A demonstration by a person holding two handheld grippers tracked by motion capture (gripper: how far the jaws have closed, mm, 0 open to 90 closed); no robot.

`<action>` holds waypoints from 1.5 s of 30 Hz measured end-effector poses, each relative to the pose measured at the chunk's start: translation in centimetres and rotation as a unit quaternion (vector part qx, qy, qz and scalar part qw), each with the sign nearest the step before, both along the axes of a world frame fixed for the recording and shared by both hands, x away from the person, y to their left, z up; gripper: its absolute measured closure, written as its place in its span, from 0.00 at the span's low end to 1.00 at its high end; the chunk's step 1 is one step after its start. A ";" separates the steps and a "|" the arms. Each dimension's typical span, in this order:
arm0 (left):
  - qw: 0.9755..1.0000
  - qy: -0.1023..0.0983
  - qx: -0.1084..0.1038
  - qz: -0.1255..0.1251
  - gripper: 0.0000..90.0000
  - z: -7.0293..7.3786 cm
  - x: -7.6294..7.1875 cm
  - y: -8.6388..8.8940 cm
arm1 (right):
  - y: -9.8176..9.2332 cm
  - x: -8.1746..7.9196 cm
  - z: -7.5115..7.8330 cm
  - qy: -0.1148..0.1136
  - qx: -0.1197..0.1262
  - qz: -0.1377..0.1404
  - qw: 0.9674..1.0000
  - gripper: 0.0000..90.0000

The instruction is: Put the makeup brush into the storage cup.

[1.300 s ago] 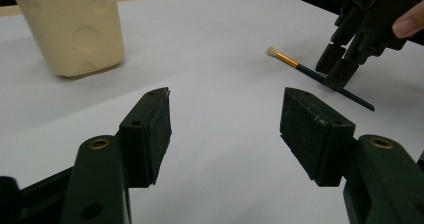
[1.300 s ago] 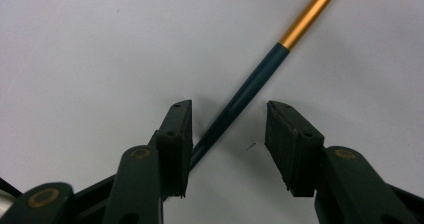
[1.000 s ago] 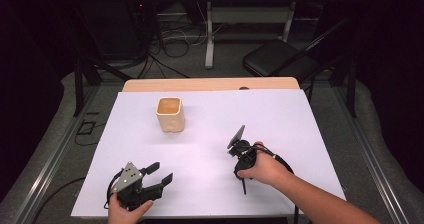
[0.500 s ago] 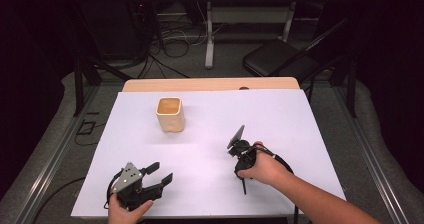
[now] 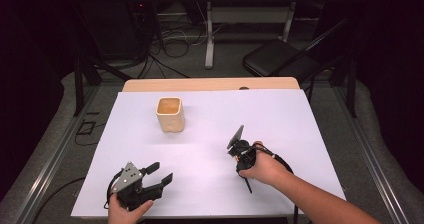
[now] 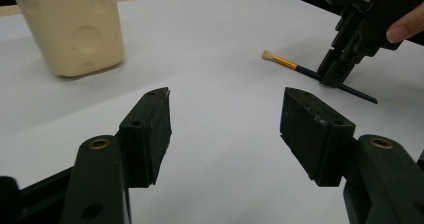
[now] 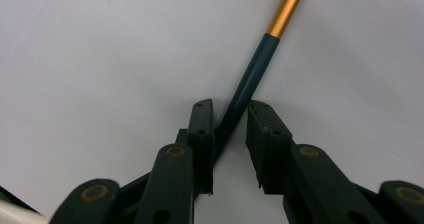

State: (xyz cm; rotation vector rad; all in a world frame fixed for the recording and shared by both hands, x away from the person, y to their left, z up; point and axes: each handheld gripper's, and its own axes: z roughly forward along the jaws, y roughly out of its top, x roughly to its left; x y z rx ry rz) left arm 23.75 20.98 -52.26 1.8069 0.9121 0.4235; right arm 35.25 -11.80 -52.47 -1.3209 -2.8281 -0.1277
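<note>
A thin brush with a dark blue handle and gold ferrule (image 7: 250, 79) lies flat on the white sheet, its pale tip (image 6: 268, 54) pointing toward the cup. My right gripper (image 7: 230, 109) points down over the handle and its jaws have just been closing. The handle sits between them against the left pad, with a gap to the right pad. In the high view, the right gripper (image 5: 241, 156) is at the sheet's right of centre, in the person's hand. My left gripper (image 5: 162, 171) rests at the near left, open and holding nothing (image 6: 227, 109). A cream square cup (image 5: 170, 115) stands upright farther back.
The white sheet (image 5: 280, 119) covers a wooden table whose far edge (image 5: 210, 84) shows. A black chair (image 5: 280, 59), cables and a table leg stand on the floor beyond. Metal rails run along both sides of the table.
</note>
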 end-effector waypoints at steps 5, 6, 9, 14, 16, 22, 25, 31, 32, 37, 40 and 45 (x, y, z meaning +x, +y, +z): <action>1.000 0.000 0.001 -0.001 0.41 0.0 0.0 0.0 | 0.0 0.0 0.0 -0.005 -0.003 -0.001 1.000 0.85; 1.000 0.000 0.000 0.000 0.41 0.0 0.0 0.0 | -0.1 0.1 0.0 -0.003 -0.003 0.000 1.000 0.86; 1.000 0.000 0.000 -0.001 0.41 0.0 0.0 0.0 | -0.1 0.1 0.0 -0.003 -0.006 0.000 1.000 0.89; 1.000 0.000 0.000 -0.001 0.41 0.0 0.0 0.0 | -0.2 0.2 0.0 -0.002 -0.006 0.002 1.000 0.92; 1.000 0.000 0.000 -0.001 0.41 0.0 0.0 0.0 | -0.1 0.1 0.0 -0.008 -0.011 0.002 1.000 0.93; 1.000 0.000 0.000 -0.001 0.41 0.0 0.0 0.0 | -0.1 0.0 -0.1 -0.005 -0.002 -0.002 1.000 0.93; 1.000 0.000 0.000 -0.001 0.41 0.0 0.0 0.0 | 0.0 0.0 -0.1 -0.002 -0.002 -0.003 1.000 0.93; 1.000 0.001 -0.002 0.000 0.41 0.0 0.0 -0.1 | 0.1 -0.1 0.0 0.001 0.002 -0.001 1.000 0.93; 1.000 0.001 0.000 -0.001 0.41 0.0 0.0 0.0 | 0.1 -0.1 0.0 0.001 0.003 0.000 1.000 0.93; 1.000 0.001 0.000 -0.001 0.41 0.0 0.0 0.0 | 0.1 -0.1 0.4 0.002 0.004 0.001 1.000 0.93; 1.000 0.001 0.000 -0.001 0.41 0.0 0.0 0.0 | 0.1 -0.1 0.7 0.005 0.002 0.006 1.000 0.93; 1.000 0.001 0.000 -0.001 0.41 0.0 0.0 0.0 | 0.1 -0.1 1.0 -0.003 0.008 0.005 1.000 0.93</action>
